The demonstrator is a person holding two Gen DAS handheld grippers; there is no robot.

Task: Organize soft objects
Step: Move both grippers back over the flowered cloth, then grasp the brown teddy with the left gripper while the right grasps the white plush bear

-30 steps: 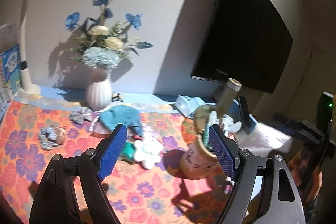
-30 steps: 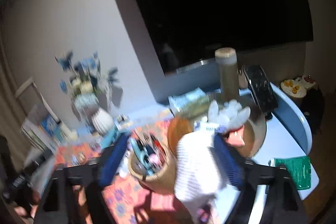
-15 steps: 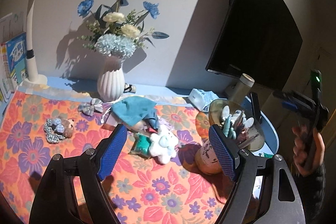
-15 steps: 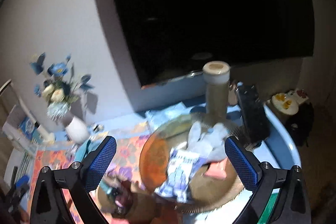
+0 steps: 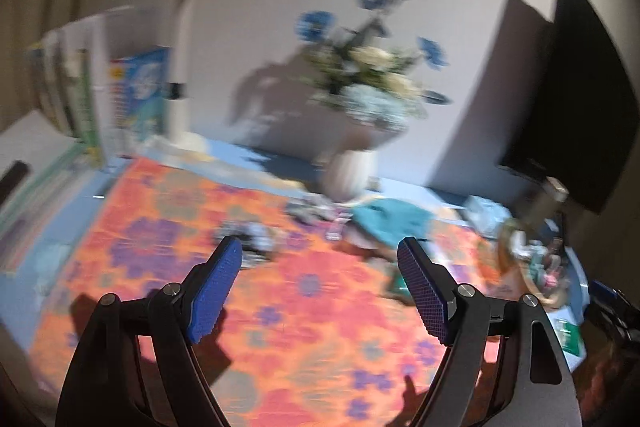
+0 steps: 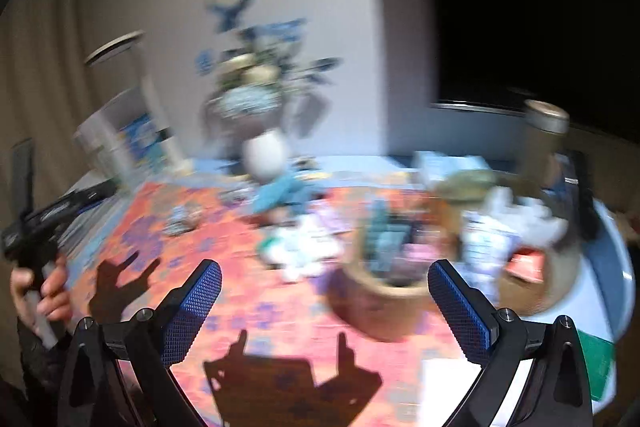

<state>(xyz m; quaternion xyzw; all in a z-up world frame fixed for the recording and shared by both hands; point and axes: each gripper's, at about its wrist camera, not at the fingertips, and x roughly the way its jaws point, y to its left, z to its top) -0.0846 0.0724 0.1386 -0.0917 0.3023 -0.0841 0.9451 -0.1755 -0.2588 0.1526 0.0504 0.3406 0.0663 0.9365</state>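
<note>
Both views are smeared with blur, so I can only tell the larger shapes. My left hand-held gripper (image 5: pixel 320 287) is released, its blue pads standing wide apart with nothing between them, above the flowered cloth (image 5: pixel 280 327) that covers the bench (image 5: pixel 280 157). My right hand-held gripper (image 6: pixel 324 307) is likewise spread and empty over the same cloth.

I take the white vase (image 6: pixel 266 155) of blue and cream flowers as my landmark, standing at the far edge of the cloth against the wall. Just in front of the vase lies a teal soft cloth (image 6: pixel 280 191); nearer to me than that is a white plush toy (image 6: pixel 304 247). To the left of the vase, out on the cloth, sits a small grey soft thing (image 6: pixel 182 221). To the right of the vase stands a brown cup (image 6: pixel 384 287) holding small items, and beyond it a round woven tray (image 6: pixel 552 267) with white soft pieces in it. Far left of the vase, my hand (image 6: pixel 40 303) grips the other handle.
</note>
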